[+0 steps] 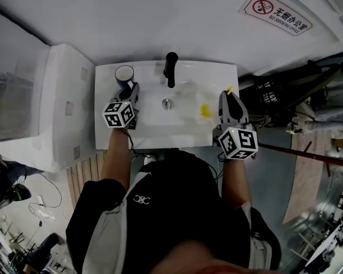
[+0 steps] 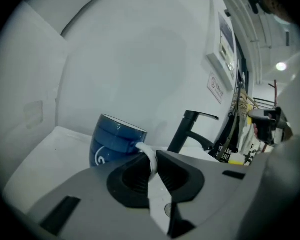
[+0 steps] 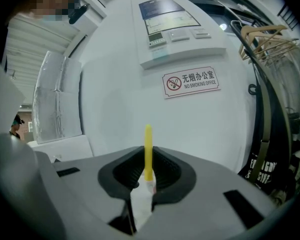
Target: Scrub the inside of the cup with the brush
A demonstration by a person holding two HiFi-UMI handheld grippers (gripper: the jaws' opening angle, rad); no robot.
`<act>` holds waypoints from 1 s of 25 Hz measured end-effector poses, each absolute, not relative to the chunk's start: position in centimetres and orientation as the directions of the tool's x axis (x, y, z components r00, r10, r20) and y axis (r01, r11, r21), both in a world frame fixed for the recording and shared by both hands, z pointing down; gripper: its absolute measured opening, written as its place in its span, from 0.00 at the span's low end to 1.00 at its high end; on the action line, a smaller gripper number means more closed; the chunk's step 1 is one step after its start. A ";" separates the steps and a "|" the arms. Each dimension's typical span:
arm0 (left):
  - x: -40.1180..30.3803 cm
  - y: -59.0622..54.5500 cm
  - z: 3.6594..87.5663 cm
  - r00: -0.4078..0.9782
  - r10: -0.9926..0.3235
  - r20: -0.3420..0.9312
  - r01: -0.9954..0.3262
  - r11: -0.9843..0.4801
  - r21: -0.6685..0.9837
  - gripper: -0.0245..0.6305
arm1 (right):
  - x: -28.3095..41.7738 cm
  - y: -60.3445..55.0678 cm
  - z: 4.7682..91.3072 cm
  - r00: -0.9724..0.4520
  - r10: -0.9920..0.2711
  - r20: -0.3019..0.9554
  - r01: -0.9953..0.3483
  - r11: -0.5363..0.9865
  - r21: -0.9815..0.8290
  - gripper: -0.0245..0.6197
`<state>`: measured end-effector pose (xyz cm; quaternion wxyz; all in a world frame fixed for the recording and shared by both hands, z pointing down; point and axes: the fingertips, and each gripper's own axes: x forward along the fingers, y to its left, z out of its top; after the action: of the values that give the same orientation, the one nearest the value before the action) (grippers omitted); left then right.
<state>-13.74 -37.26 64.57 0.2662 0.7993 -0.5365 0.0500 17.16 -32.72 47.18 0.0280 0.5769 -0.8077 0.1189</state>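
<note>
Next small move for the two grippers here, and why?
Likely carry the cup across the sink toward the brush: left gripper pinches its white handle, right gripper grips the brush, and the two are apart.

White washroom corner
No-smoking sign (image 1: 277,13) on the far wall (image 1: 160,21), right; white cabinet (image 1: 57,107) left of the sink (image 1: 217,70).

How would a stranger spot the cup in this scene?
Find the white sink with the black faucet. Left of the faucet, at the back corner, is the cup: the only blue thing there, its white handle pinched by the left gripper.
</note>
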 end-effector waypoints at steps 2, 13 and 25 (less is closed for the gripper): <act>-13.3 -36.4 64.0 0.444 -0.824 0.353 -0.880 -0.326 0.347 0.11 | 16.8 -32.4 46.9 -0.338 -0.926 0.170 -0.936 0.312 -0.163 0.12; -9.4 -29.7 60.6 0.551 -0.763 0.338 -0.833 -0.479 0.278 0.11 | 15.0 -29.5 44.9 -0.367 -0.924 0.106 -0.920 0.343 -0.189 0.12; -5.4 -25.3 60.2 0.668 -0.654 0.354 -0.741 -0.631 0.232 0.11 | 11.6 -29.0 37.5 -0.465 -0.884 -0.058 -0.835 0.459 -0.303 0.12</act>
<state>-5.45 -25.27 60.18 0.1813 0.8951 -0.3896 0.1190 11.60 -28.95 37.51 -0.1037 0.5068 -0.8478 0.1167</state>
